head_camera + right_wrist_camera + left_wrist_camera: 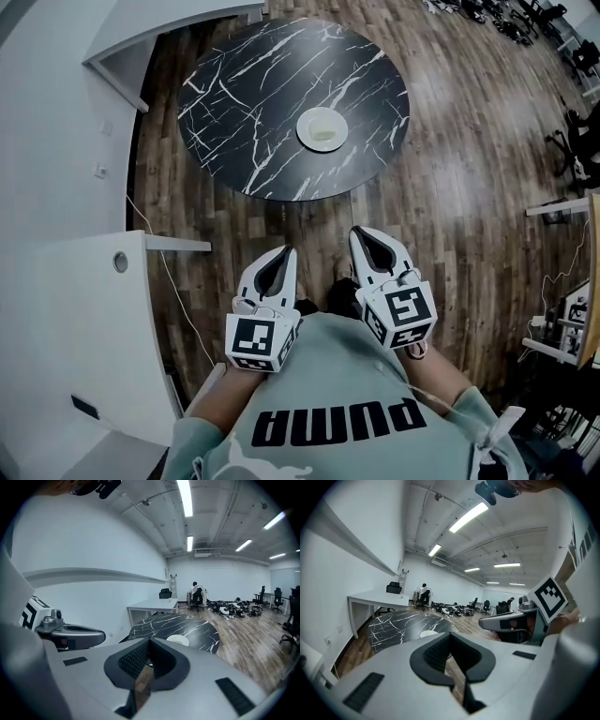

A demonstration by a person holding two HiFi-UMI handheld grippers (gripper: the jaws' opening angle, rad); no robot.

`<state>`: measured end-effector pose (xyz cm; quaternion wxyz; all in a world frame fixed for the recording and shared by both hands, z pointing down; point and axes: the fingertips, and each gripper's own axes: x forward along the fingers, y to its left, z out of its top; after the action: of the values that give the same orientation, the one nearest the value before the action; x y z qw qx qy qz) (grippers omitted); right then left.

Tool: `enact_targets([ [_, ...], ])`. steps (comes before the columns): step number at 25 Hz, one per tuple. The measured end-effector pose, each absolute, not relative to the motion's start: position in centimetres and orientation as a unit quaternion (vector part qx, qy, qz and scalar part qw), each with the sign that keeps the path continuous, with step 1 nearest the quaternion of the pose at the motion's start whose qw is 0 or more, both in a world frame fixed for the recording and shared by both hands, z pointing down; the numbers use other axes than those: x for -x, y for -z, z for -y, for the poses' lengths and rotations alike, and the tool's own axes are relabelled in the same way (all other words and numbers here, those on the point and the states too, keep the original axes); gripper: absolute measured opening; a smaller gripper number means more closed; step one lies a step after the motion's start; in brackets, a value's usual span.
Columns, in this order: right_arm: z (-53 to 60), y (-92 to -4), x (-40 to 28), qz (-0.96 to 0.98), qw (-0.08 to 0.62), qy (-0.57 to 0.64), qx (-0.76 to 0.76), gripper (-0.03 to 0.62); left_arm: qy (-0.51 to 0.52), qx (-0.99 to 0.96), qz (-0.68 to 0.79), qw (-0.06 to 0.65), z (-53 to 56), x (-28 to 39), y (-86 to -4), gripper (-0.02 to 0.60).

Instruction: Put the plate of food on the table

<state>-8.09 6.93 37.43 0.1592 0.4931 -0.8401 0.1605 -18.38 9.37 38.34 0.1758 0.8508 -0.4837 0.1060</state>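
Two clenched, empty tools: your left tongs [284,255] and right tongs [362,236] hang at your chest. The plate [322,128] sits on the bench [234,94], well apart from both. Hazard: any careless reach now could knock it toward the edge.

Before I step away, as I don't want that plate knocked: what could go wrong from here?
A white cable trails over the wooden floor just left of the person; a step that way might snag it.
The plate lies right of the middle of the round table, though well inside its rim; a knock to the table could shift it.
The left gripper and right gripper are both shut and empty, so regrasping the plate would need them opened first.
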Motion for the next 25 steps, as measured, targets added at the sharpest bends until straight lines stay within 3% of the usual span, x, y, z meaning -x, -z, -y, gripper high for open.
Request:
enact_targets([
  [10, -11.9, -36.5, 6.3, 0.847, 0.151, -0.141, -0.489, 0.009, -0.103, -0.854, 0.488, 0.148, -14.1, 16.2, -36.9, 0.006],
  [25, -22.1, -35.5, -4.8, 0.864, 0.129, -0.117, -0.472, 0.009, -0.105, -0.837, 0.522, 0.127, -24.7, 5.5, -36.2, 0.006],
])
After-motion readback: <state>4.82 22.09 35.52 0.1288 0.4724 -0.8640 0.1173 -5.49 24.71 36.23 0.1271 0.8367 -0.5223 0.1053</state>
